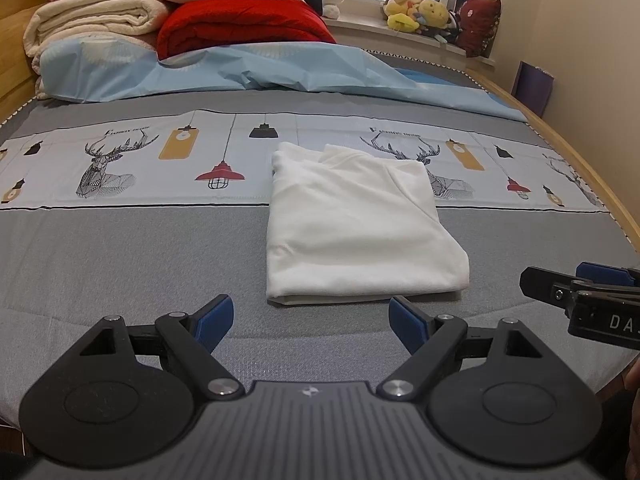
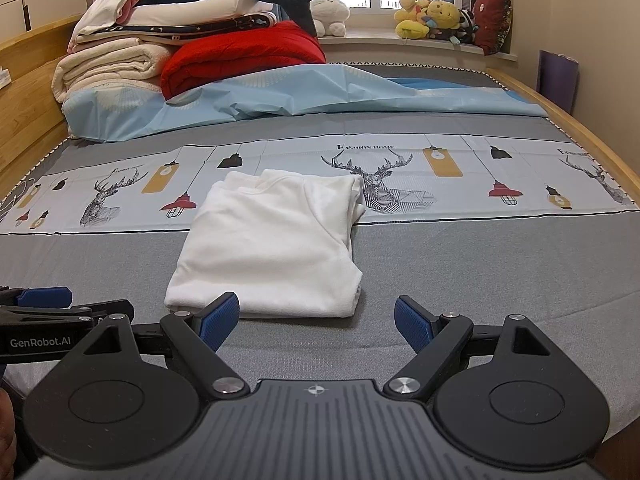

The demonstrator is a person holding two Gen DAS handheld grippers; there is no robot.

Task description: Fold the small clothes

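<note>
A white garment (image 1: 356, 228) lies folded into a flat rectangle on the grey bed sheet (image 1: 120, 264); it also shows in the right wrist view (image 2: 272, 252). My left gripper (image 1: 312, 320) is open and empty, just short of the garment's near edge. My right gripper (image 2: 316, 318) is open and empty, also just short of the near edge, its left blue pad (image 2: 222, 318) overlapping that edge in view. The right gripper shows at the right edge of the left wrist view (image 1: 580, 292); the left gripper shows at the left edge of the right wrist view (image 2: 60, 312).
A crumpled light blue sheet (image 1: 240, 72) lies across the bed behind the garment. A red quilt (image 1: 244, 24) and stacked cream blankets (image 1: 92, 20) sit at the back left. Plush toys (image 2: 432, 16) line the window sill. The wooden bed frame (image 2: 580, 128) runs along the right.
</note>
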